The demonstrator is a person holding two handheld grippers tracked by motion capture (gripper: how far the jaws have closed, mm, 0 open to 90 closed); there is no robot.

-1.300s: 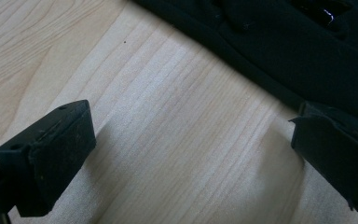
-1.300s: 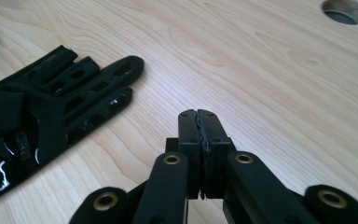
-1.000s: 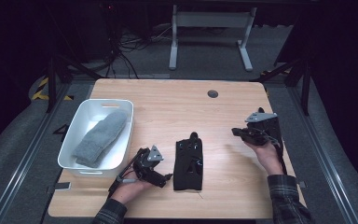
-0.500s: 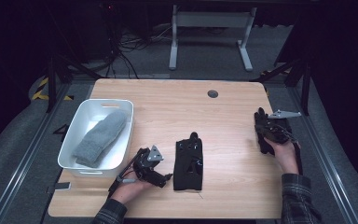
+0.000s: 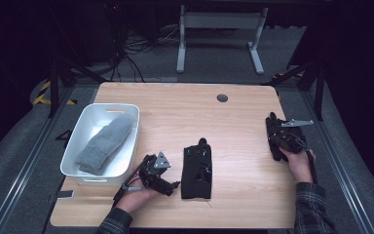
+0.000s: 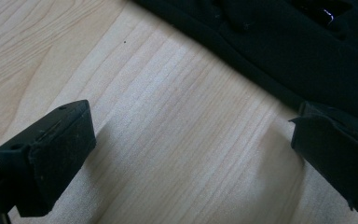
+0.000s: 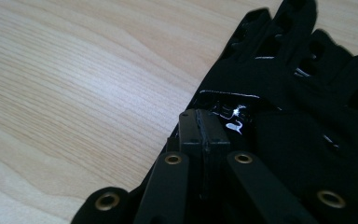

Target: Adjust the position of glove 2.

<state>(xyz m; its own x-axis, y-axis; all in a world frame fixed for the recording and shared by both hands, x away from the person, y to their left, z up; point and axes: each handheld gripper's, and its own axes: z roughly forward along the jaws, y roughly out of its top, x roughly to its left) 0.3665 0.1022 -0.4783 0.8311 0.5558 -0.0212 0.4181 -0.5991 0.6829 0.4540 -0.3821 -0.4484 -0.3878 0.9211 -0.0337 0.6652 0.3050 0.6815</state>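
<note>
Wooden table (image 5: 185,107) | right gripper (image 7: 204,128) clamps black glove (image 7: 307,93)

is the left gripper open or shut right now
Open. In the left gripper view the left gripper has its jaws wide apart over bare wood of the table, with the black glove just beyond them.

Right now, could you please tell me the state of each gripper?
Left gripper: open, jaws wide apart over bare table beside the middle black glove, holding nothing.
Right gripper: shut on a second black glove at the table's right edge.
</note>
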